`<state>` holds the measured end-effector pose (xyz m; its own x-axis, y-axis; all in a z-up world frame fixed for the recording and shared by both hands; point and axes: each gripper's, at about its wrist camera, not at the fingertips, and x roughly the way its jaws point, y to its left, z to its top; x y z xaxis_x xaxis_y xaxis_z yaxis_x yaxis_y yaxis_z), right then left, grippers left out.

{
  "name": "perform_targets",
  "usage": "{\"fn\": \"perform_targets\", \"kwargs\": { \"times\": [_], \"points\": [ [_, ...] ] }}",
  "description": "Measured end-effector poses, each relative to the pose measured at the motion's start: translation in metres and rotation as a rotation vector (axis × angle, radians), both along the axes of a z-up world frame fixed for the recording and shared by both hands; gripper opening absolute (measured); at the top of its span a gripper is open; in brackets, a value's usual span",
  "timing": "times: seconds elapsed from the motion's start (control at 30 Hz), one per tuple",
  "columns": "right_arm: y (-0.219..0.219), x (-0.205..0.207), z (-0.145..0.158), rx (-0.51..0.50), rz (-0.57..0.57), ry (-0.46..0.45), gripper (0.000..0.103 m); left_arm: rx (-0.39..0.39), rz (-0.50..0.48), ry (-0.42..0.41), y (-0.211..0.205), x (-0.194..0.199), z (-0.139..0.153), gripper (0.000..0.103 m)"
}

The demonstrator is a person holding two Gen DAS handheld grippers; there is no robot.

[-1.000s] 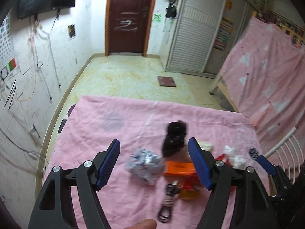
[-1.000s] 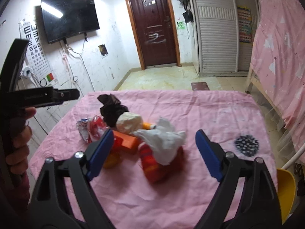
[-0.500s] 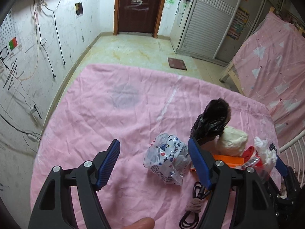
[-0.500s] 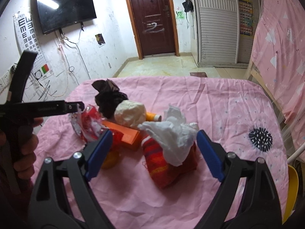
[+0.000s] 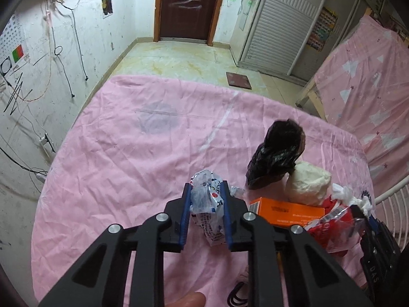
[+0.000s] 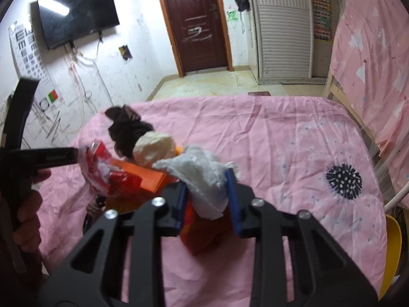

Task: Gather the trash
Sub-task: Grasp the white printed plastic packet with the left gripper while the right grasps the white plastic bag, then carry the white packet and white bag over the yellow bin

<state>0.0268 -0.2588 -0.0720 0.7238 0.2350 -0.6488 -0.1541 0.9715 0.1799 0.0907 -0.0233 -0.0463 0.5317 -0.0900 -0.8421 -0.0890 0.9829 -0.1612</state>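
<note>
Our left gripper (image 5: 206,199) was squeezed tight on a crinkly clear wrapper (image 5: 208,206) with red and blue print. The wrapper stuck out past the blue pads (image 5: 186,211) and hung down between them over the pink sheet (image 5: 127,158). Just to the right of this gripper lay an orange box (image 5: 286,211). Past the box sat a cream paper ball (image 5: 308,183), and touching that ball, a bit farther, stood a black plastic bag (image 5: 277,158). Far to the right we saw a red and clear packet (image 5: 329,225) next to the black body of our other gripper.

Our right gripper (image 6: 206,192) was shut on a white tissue (image 6: 204,174). Its blue pads (image 6: 234,202) pressed the tissue from both sides. Right under the tissue was a red-orange bag (image 6: 202,235); we could not tell if the pads held it too. To the left lay the same orange box (image 6: 143,176), with a red wrapper (image 6: 98,168) beside it at the tip of the left gripper. A little farther were the cream ball (image 6: 154,147) and the black bag (image 6: 126,130). Off to the right, a dark spiky round print (image 6: 343,179) showed on the sheet (image 6: 268,133). Far behind stood a brown door (image 6: 196,23).
</note>
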Motion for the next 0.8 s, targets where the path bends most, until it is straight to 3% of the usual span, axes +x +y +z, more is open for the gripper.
{"fn": "perform_targets", "kwargs": {
  "times": [0.2, 0.4, 0.8],
  "points": [
    [-0.021, -0.014, 0.020, 0.041, -0.028, -0.086, 0.022, 0.010, 0.039, -0.097, 0.003, -0.011, 0.041, 0.015],
    [-0.050, -0.031, 0.036, 0.059, -0.066, -0.139, 0.022, 0.001, -0.008, -0.187, -0.024, -0.025, 0.083, 0.015],
    [-0.138, -0.085, 0.055, 0.046, -0.235, -0.225, 0.022, -0.001, -0.238, -0.251, -0.146, -0.054, 0.109, 0.015]
  ]
}}
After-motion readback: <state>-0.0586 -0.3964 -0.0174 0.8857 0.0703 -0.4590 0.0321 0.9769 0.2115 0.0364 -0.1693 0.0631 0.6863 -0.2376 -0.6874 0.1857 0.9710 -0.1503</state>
